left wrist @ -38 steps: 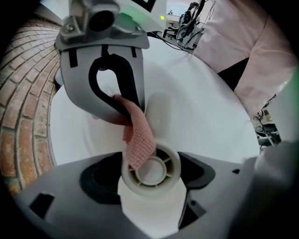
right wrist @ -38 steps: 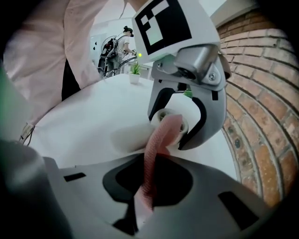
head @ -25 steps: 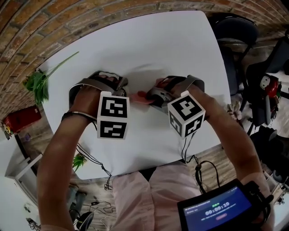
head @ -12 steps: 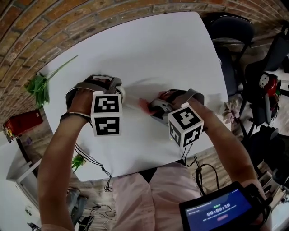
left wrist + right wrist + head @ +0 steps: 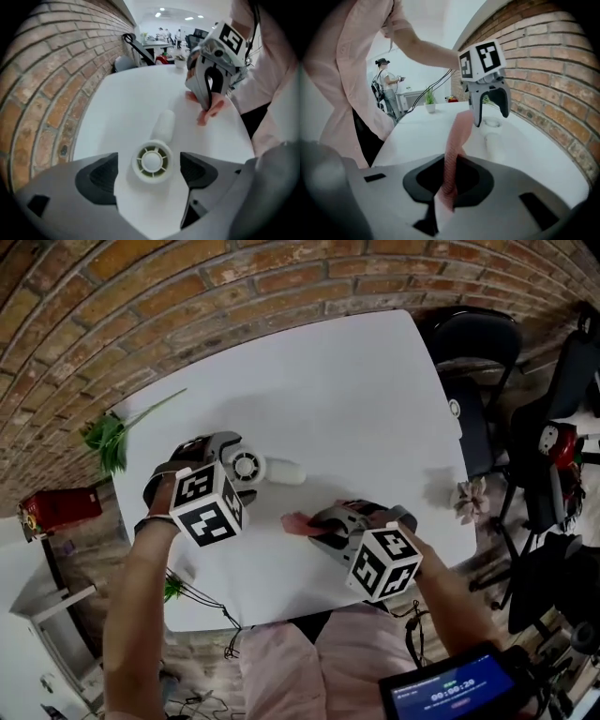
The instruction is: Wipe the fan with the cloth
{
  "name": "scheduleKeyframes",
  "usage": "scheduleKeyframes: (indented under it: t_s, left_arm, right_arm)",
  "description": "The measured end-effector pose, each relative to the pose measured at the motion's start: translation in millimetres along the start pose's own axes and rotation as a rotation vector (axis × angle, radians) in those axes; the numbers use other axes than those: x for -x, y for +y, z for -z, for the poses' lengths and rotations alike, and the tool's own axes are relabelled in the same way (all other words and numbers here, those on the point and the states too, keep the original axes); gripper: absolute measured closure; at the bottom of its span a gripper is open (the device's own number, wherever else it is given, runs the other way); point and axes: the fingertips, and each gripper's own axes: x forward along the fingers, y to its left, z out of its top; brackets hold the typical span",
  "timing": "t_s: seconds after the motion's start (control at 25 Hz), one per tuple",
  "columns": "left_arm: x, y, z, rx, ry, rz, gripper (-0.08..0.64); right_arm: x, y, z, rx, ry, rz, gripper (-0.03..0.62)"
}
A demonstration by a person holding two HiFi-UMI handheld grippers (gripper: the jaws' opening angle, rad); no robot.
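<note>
Currently L gripper (image 5: 150, 174) jaws just opened wider, fan (image 5: 153, 161) lying free between them; R gripper (image 5: 446, 183) clamps cloth (image 5: 457, 136), clear of fan; wipe prob. done, unconfirmed

The cloth (image 5: 296, 521) is mostly covered by the right gripper (image 5: 319, 528); the screen (image 5: 452, 692) is cut off at lower right.

Brightness: bright, even indoor light; the white table (image 5: 356, 390) looked almost washed out.
Source: ceiling lamps (image 5: 161, 9) glowed far back in the left gripper view.
Shadows: soft and faint on the table.
Distortion: strong fisheye; the brick wall (image 5: 187, 296) bowed, and both gripper views darkened to black at the corners.
Blur: the cloth (image 5: 451, 154) was soft close to the lens.
</note>
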Motion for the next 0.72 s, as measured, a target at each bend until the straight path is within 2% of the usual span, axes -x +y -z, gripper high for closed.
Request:
scheduleKeyframes:
  t_s: [0.08,0.16,0.28,0.32,0.36,0.4,0.44,0.48,0.56,0.6,0.72]
  left_arm:
    - [28.1,7.0,-9.2,0.137,-0.114,-0.089,0.152]
    - [64.9,11.3,-20.6,0.309,-0.274,-0.19,0.152]
    - [133.5,14.9,-33.1,0.541,-0.556,-0.413,0.156]
    - [156.2,11.8,-32.6,0.607,-0.626,-0.497,0.169]
    - [177.4,7.3,-28.7,0.677,-0.674,-0.587,0.218]
    - [197.7,3.2,-23.0,0.748,-0.71,-0.685,0.336]
    - [217.5,0.2,-18.6,0.817,-0.75,-0.782,0.504]
    - [236.0,-2.6,-17.2,0.877,-0.8,-0.864,0.548]
    - [267.1,-10.3,-19.8,0.956,-0.895,-0.978,0.548]
    - [280.7,-14.2,-21.9,0.968,-0.924,-1.025,0.548]
    - [312.1,-25.0,-28.4,0.937,-0.938,-1.147,0.548]
  right_arm:
    - [15.6,-2.2,-8.3,-0.057,-0.063,0.037,0.555]
    - [33.3,-10.5,-20.7,-0.108,-0.131,0.089,0.554]
    - [62.3,-31.6,-57.8,-0.163,-0.276,0.158,0.554]
    - [73.6,-36.8,-75.0,-0.175,-0.329,0.184,0.554]
    - [85.8,-41.5,-93.1,-0.187,-0.385,0.216,0.554]
    - [98.5,-46.9,-111.4,-0.199,-0.442,0.253,0.552]
    - [111.4,-53.9,-128.8,-0.209,-0.496,0.294,0.552]
    - [124.3,-62.0,-144.2,-0.218,-0.54,0.34,0.552]
    - [148.1,-77.6,-165.9,-0.252,-0.589,0.438,0.551]
    - [159.2,-84.2,-174.6,-0.272,-0.607,0.484,0.551]
    - [187.3,-93.9,-195.9,-0.292,-0.657,0.583,0.552]
